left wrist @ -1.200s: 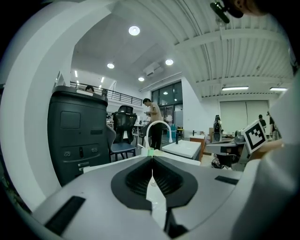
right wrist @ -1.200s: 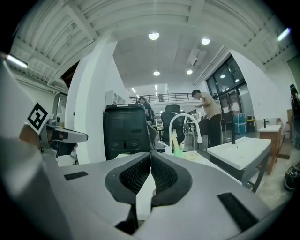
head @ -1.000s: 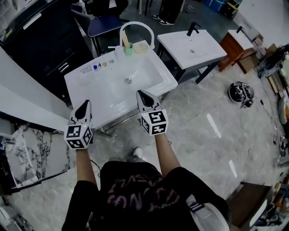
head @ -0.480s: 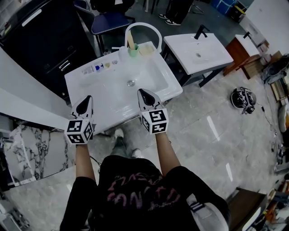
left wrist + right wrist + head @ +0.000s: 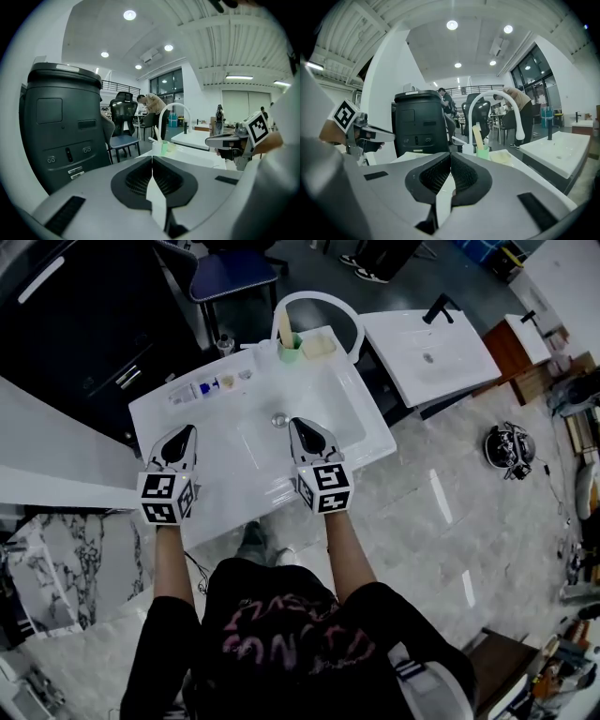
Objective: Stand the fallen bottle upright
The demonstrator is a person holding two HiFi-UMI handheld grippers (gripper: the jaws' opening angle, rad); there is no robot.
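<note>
1. Bottle [image 5: 184, 393]: a small clear thing with a blue end lies on its side on the back rim of the sink [image 5: 356, 409], far left, in a row of small items. It is too small to make out well, so taking it for the fallen bottle is a judgement.
2. Handling: it is probably light thin plastic. It would likely roll on the glossy rim and slide if only nudged, and a hard squeeze could dent it.
3. Hold: pinch across the body near the middle, away from the blue end, then tip it onto its base.
4. Neighbours: the nearby small items and the green cup [image 5: 291, 352] further right leave little room to swing it.
5. Left gripper [image 5: 187, 431]: the jaws are pressed together with nothing between them. It sits over the sink's front left, aimed slightly downward toward the rim and well apart from the bottle.
6. Right gripper [image 5: 299, 423]: the jaws are also together and empty. It hangs over the basin, level with the left one.
7. Arms: both forearms reach forward, roughly parallel.
</note>
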